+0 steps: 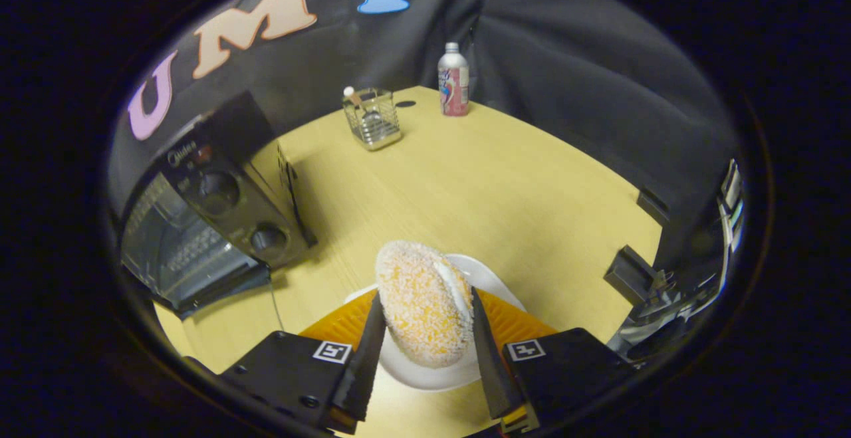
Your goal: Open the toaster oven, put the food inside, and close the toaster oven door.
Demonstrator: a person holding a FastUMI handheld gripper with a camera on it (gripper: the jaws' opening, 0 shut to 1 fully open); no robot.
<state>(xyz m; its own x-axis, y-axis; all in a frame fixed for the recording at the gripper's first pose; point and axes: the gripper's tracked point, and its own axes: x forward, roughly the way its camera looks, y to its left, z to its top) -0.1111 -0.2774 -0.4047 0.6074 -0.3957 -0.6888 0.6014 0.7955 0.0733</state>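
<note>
While the tongs (425,331) grip the sugared doughnut (422,302) above its plate (432,375), keep pressure gentle and carry it level toward the open toaster oven (199,225).

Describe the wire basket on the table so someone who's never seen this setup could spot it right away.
Start at the black toaster oven on the yellow table, then look toward the far edge by the dark cloth wall. The wire basket stands there, beside a bottle, well beyond the gripper, whose fingers are shut on the pastry. It is the see-through metal mesh box with a white-tipped stick poking out.
</note>
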